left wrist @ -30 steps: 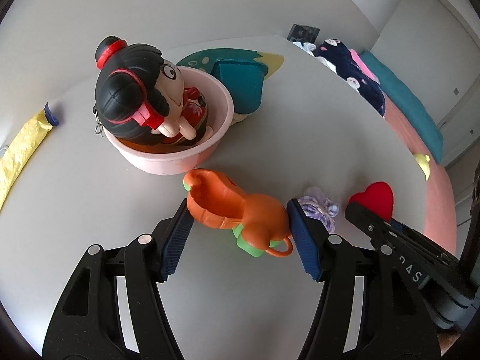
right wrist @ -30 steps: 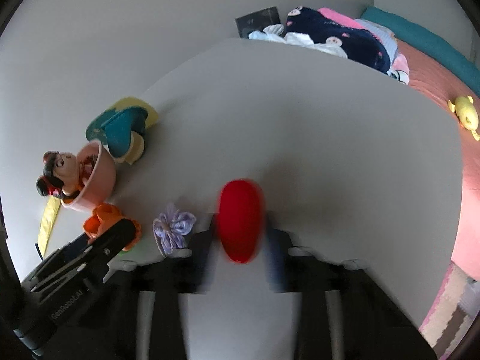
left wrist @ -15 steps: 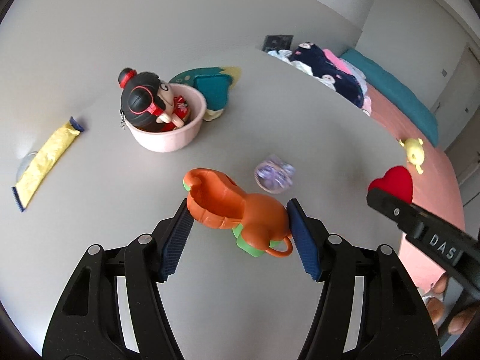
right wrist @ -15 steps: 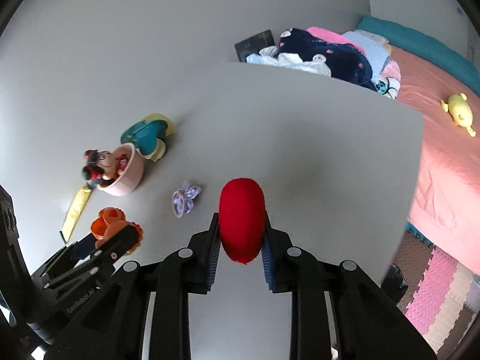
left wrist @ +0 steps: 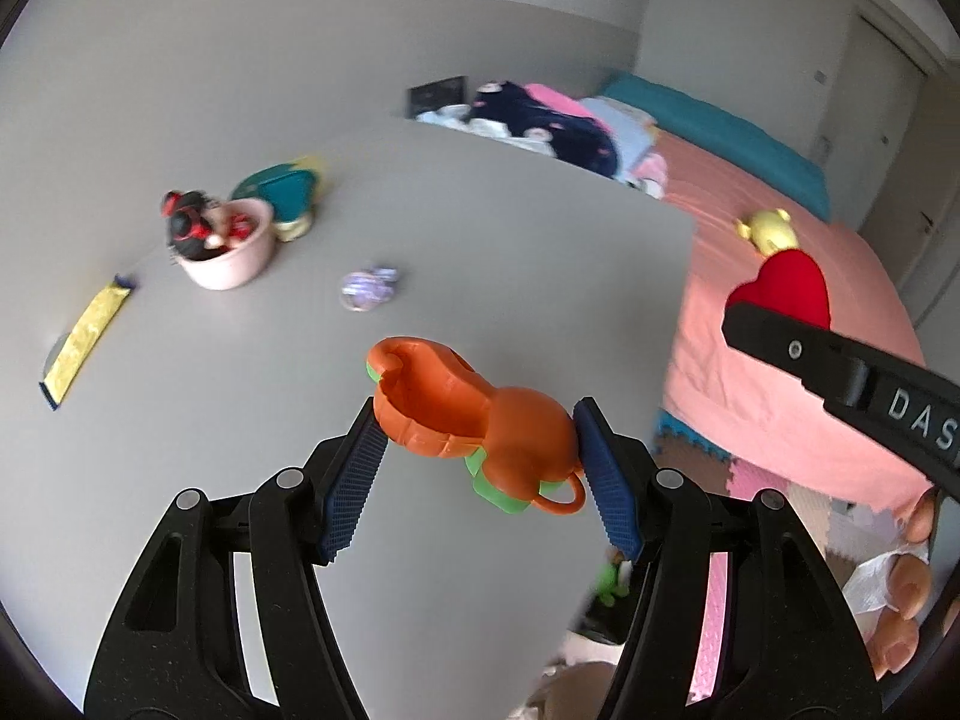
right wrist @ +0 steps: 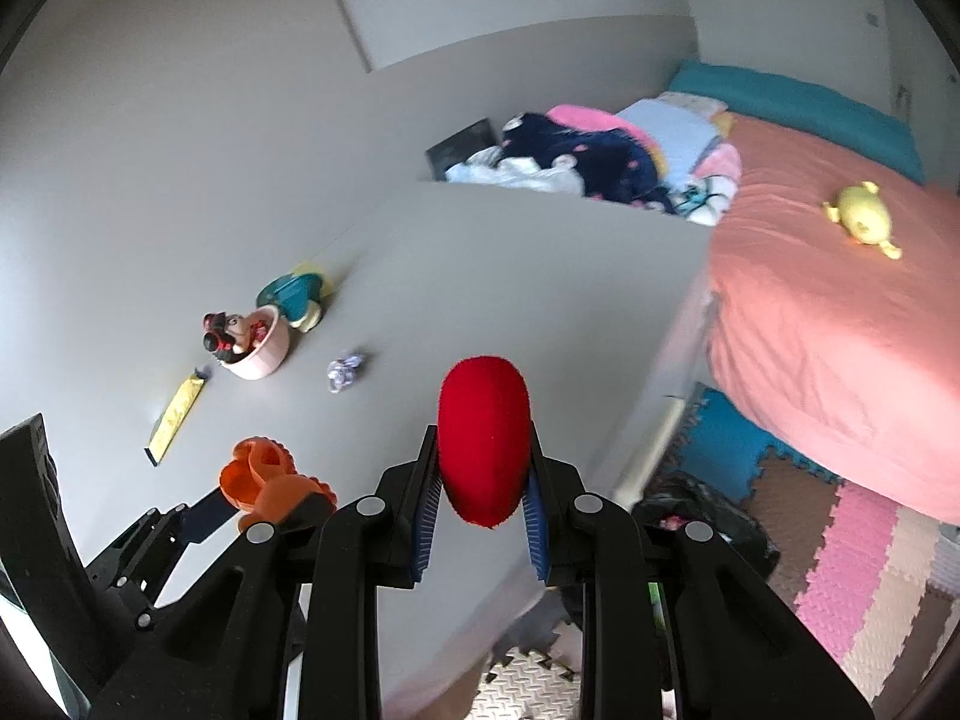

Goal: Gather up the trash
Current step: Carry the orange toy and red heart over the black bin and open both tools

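Orange plastic toy (left wrist: 474,420) pinched in left gripper (left wrist: 477,468); red plush heart (right wrist: 483,450) clamped in right gripper (right wrist: 480,516)
"DAS" legible on right gripper's arm; both raised near grey table (left wrist: 300,360) edge; open tabletop ahead.

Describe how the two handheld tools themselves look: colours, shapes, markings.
Both tools are matte black plastic. The left tool has two angular, cut-out fingers with silver screw heads at the joints and blue ribbed pads. The right tool is built the same way, with blue ribbed pads too. White lettering reading "DAS" runs along the right tool's side in the left wrist view. No cables or sleeves show.
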Action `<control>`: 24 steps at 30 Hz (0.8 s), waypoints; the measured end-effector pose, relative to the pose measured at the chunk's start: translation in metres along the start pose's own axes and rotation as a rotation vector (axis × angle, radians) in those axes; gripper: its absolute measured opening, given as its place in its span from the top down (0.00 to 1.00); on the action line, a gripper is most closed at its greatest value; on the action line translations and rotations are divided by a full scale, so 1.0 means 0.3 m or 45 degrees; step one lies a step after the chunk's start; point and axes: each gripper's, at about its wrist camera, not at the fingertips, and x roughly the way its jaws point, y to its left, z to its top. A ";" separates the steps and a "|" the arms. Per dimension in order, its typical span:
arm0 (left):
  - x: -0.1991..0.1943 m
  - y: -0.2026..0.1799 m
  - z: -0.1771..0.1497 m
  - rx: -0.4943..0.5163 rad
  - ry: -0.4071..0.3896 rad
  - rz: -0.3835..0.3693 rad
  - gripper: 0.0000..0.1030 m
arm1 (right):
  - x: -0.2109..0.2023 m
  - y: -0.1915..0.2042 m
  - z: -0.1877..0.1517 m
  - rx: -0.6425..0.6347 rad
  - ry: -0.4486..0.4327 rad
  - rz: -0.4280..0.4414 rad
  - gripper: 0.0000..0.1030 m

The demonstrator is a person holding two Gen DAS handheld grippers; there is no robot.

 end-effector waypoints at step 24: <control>0.064 -0.582 -0.158 0.409 0.101 -0.189 0.39 | -0.171 -0.509 -0.182 0.235 -0.010 -0.202 0.74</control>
